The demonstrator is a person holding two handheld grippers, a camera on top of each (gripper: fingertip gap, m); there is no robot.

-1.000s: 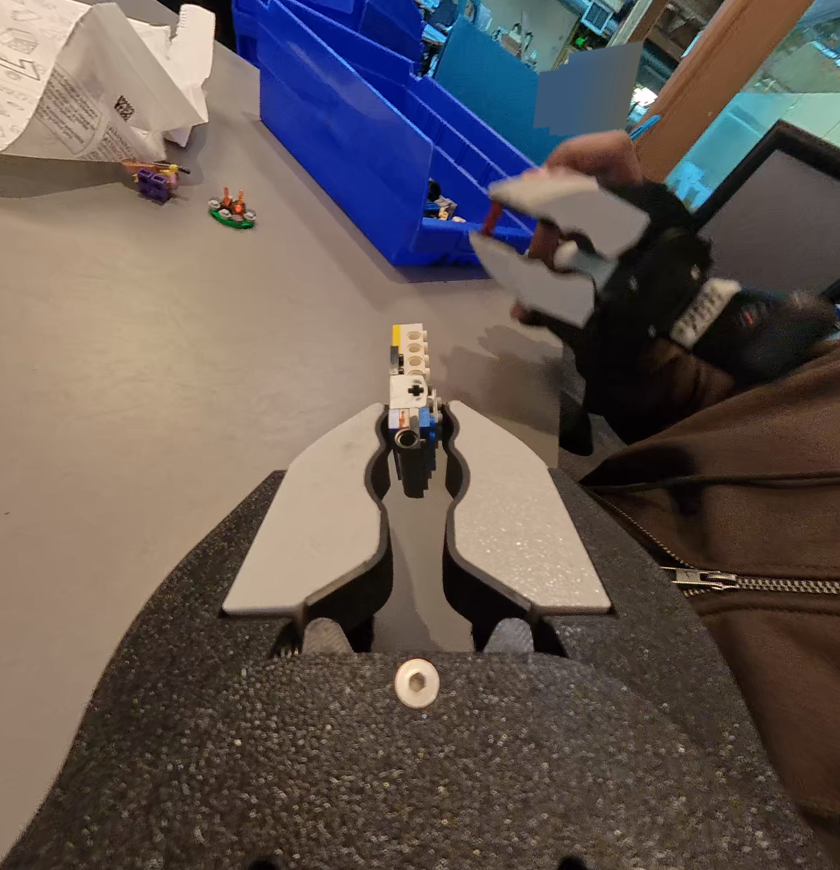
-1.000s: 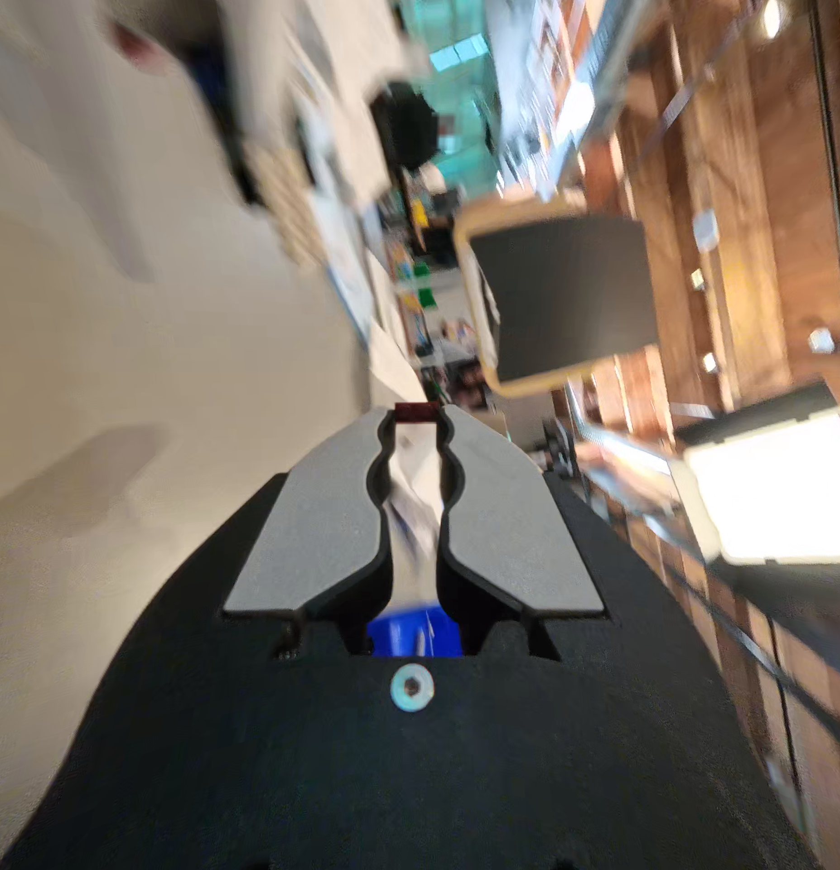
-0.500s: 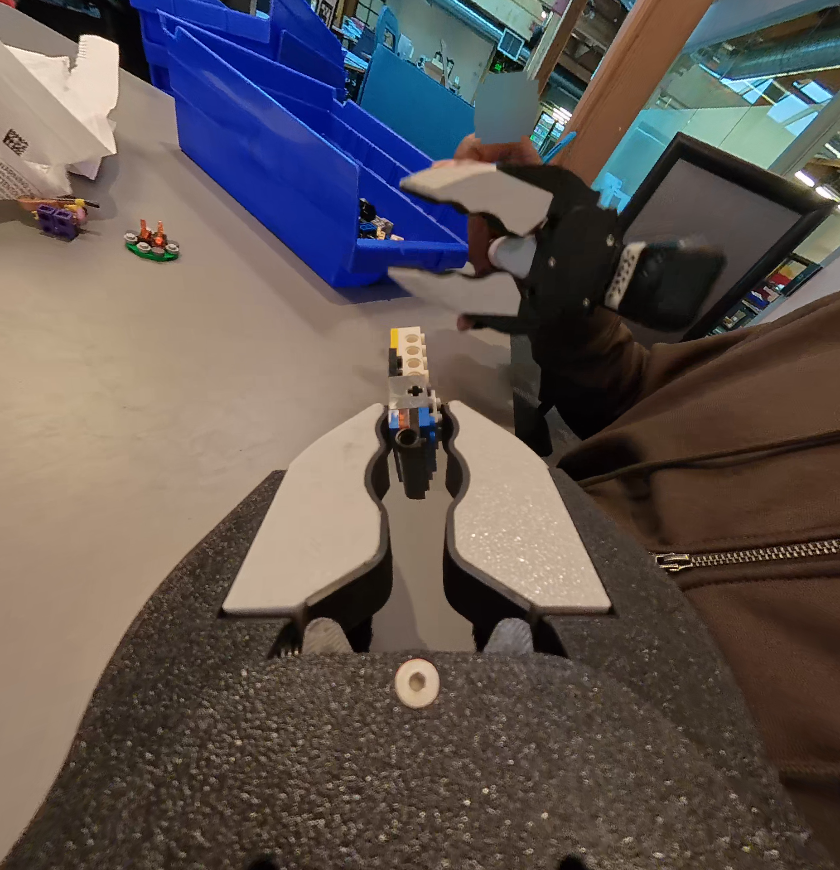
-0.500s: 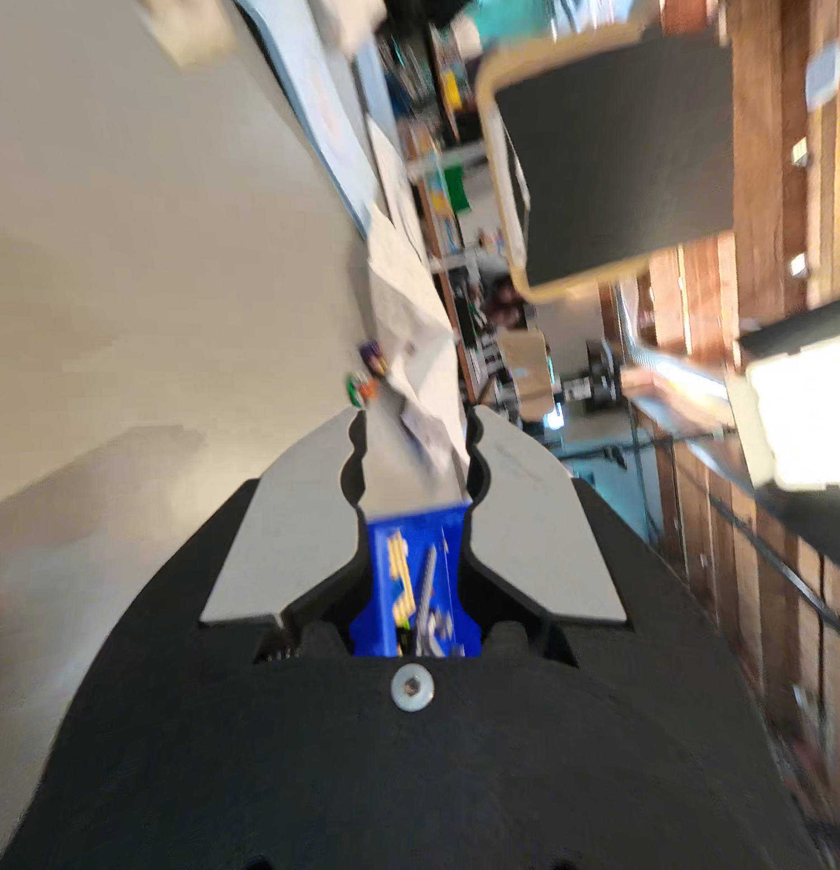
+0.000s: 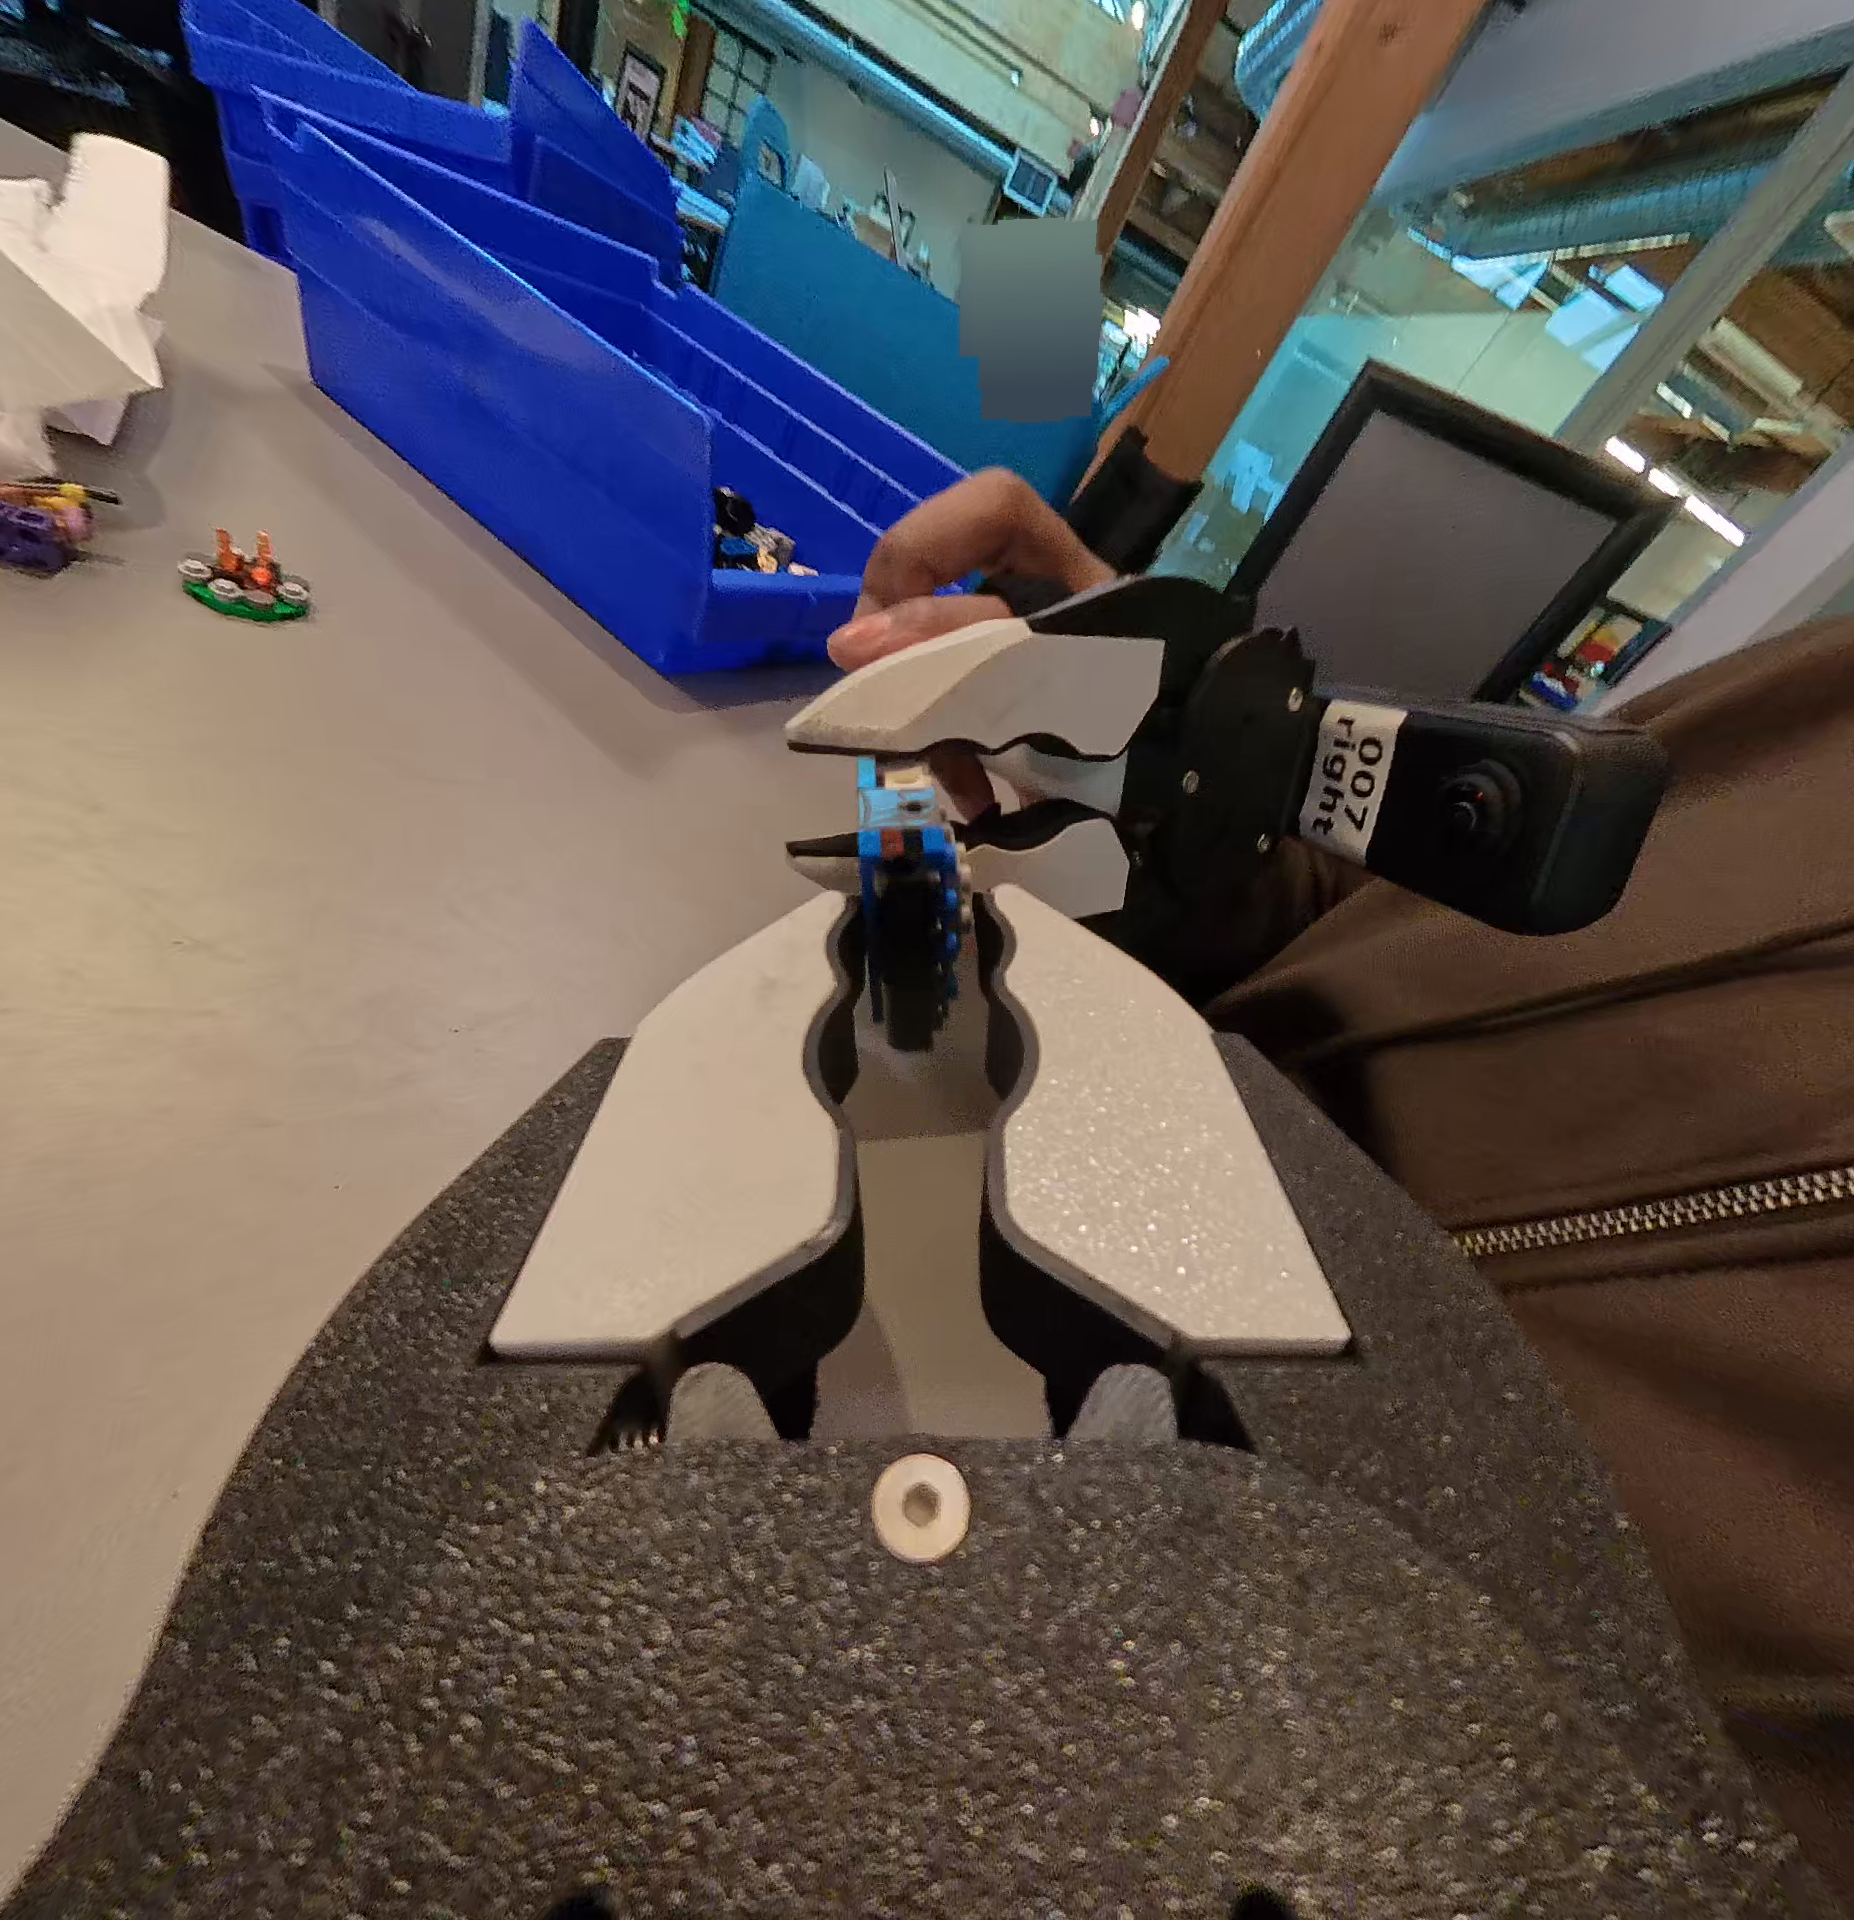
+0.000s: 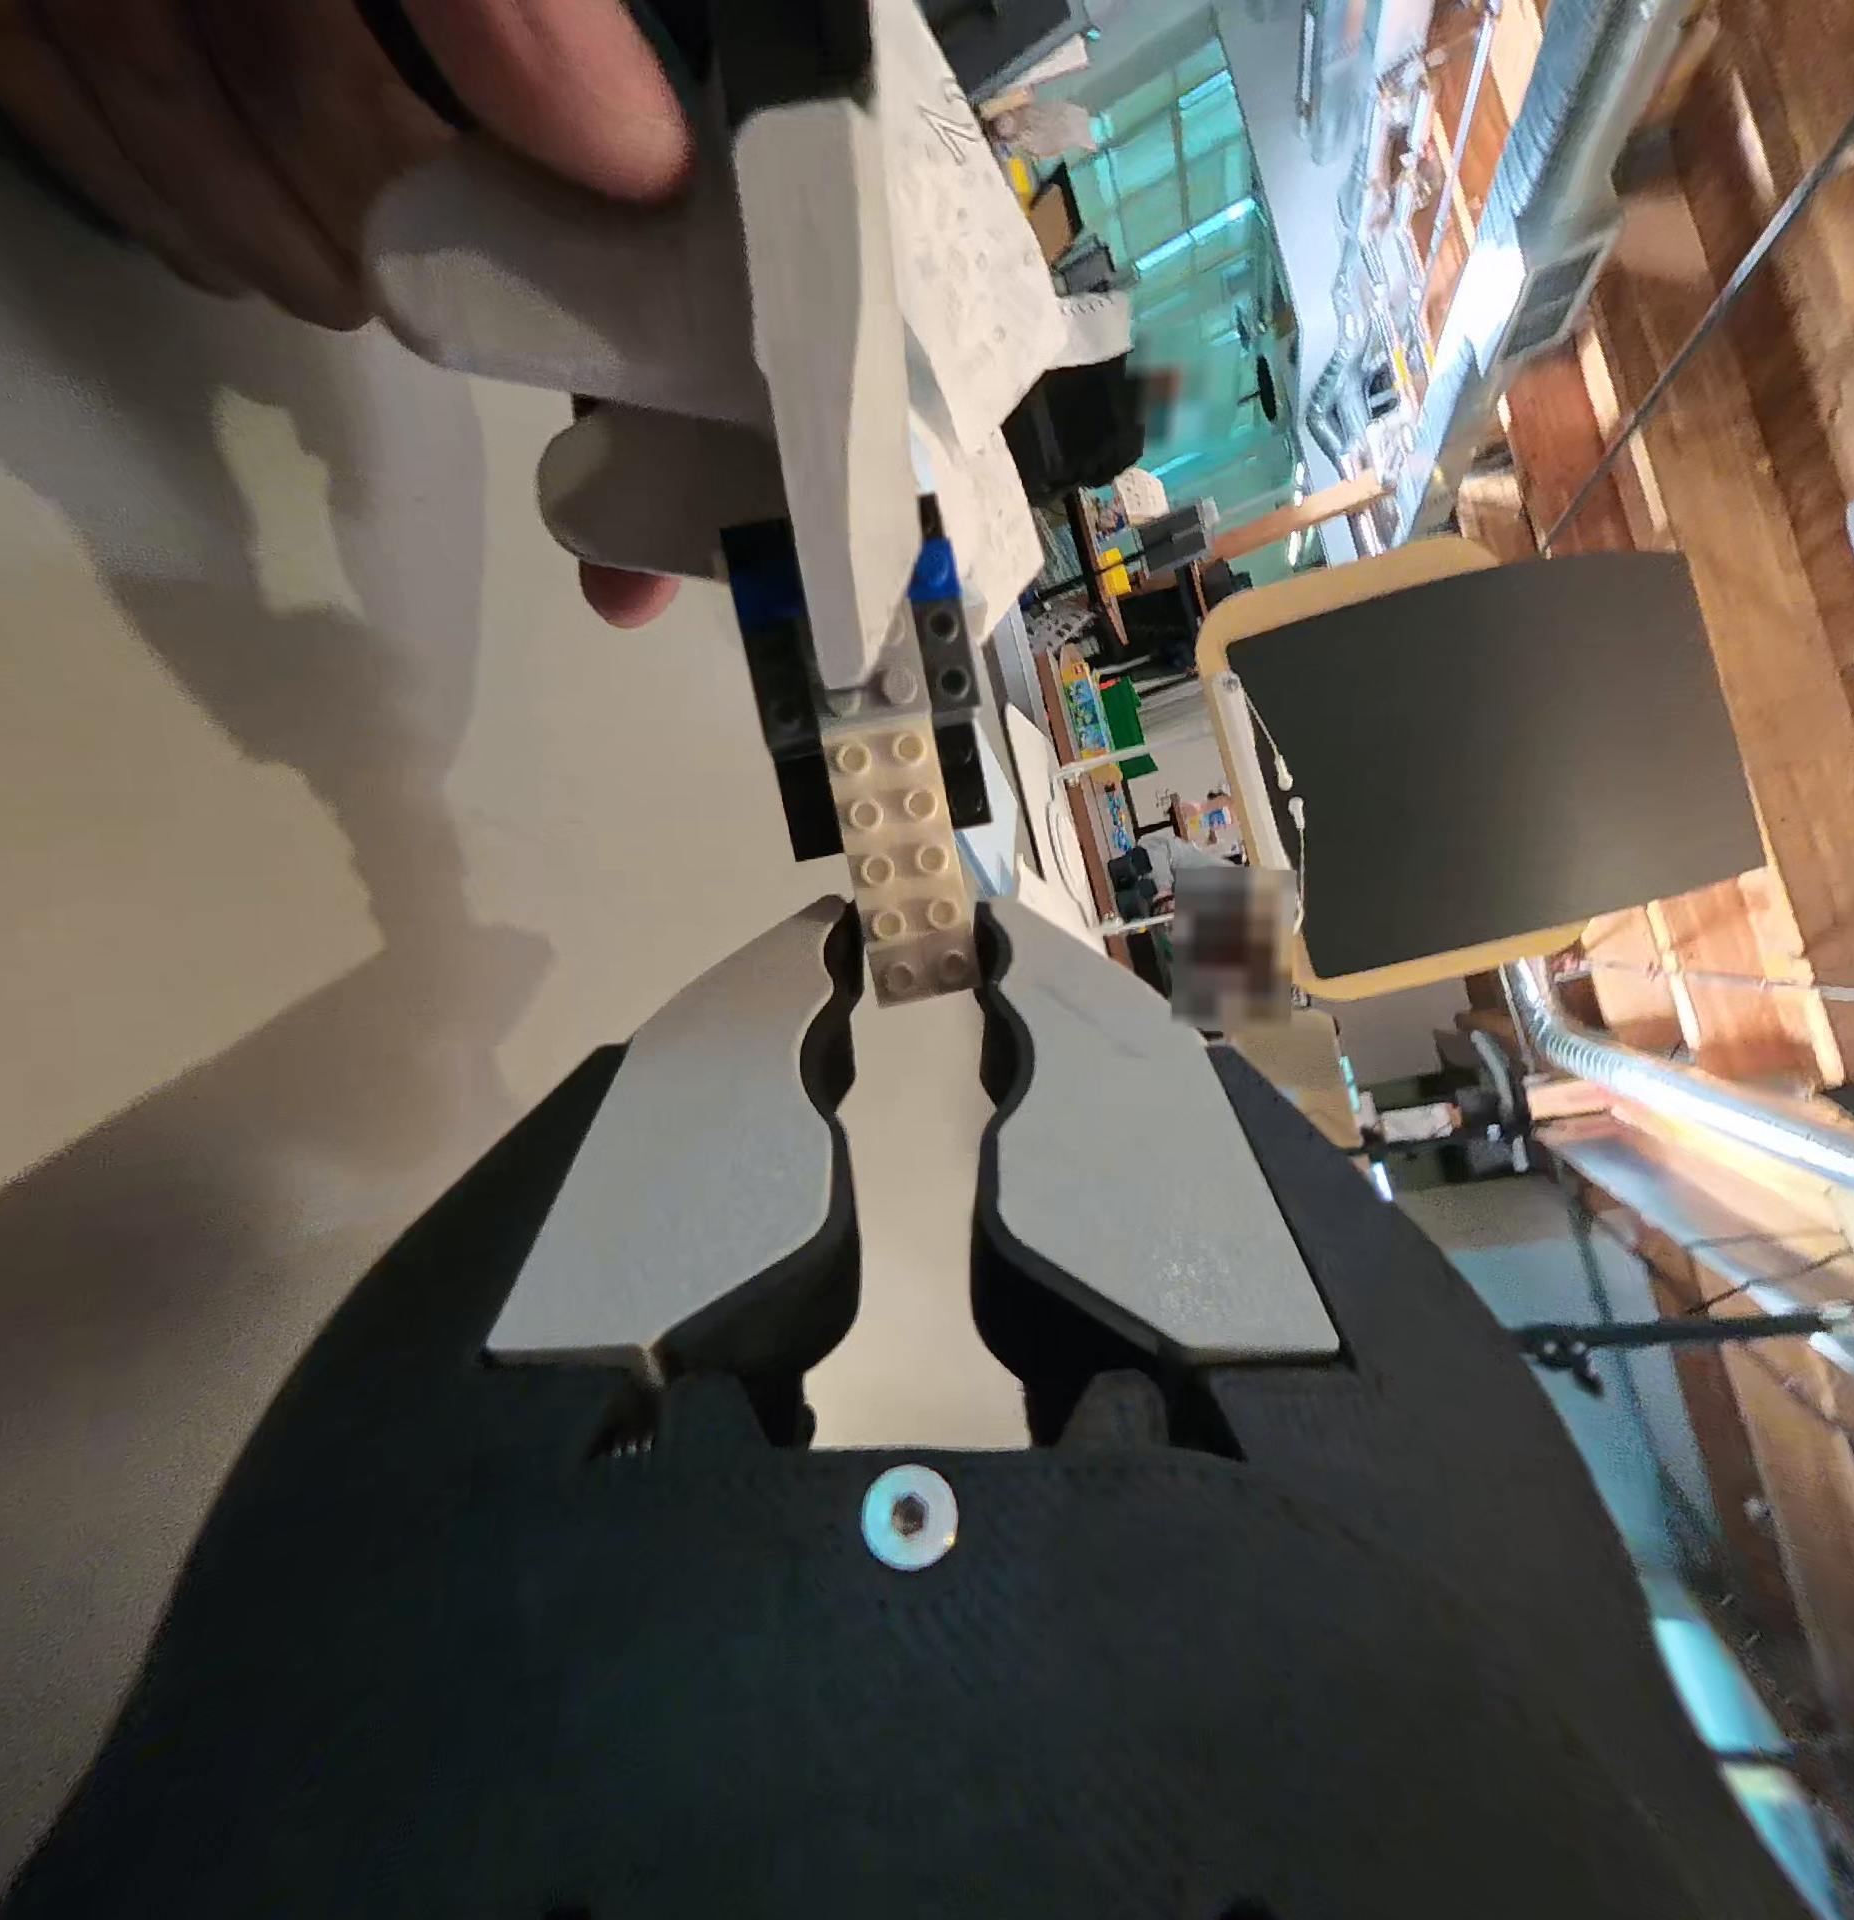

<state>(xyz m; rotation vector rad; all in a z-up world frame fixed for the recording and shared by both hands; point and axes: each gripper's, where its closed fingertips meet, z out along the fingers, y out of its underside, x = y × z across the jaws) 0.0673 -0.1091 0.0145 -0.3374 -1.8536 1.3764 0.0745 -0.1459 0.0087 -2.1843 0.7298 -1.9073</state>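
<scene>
My left gripper (image 5: 912, 904) is shut on a small brick assembly (image 5: 902, 831) of blue, black and pale bricks and holds it above the grey table (image 5: 279, 935). My right gripper (image 5: 819, 795) comes in from the right, turned on its side, with one finger above and one below the assembly's far end. In the right wrist view my right gripper (image 6: 918, 925) is shut on the end of the pale studded plate (image 6: 907, 862) of that assembly. The left gripper (image 6: 788, 623) grips the other end, with a hand (image 6: 279, 156) behind it.
Blue bins (image 5: 507, 416) stand at the back of the table, the nearest with loose parts. A green round brick build (image 5: 245, 592), a purple one (image 5: 24, 520) and white paper (image 5: 61, 291) lie far left. A dark monitor (image 5: 1422, 540) and a brown jacket (image 5: 1629, 1039) are at the right. The grippers are tip to tip, or close to it. Both grippers' tips are roughly 25 centimetres from the green round brick build (image 5: 245, 592).
My right gripper held a small dark red piece a second ago, then opened by the blue bin with the piece gone. It has since swung over and shut on the assembly's far end.
</scene>
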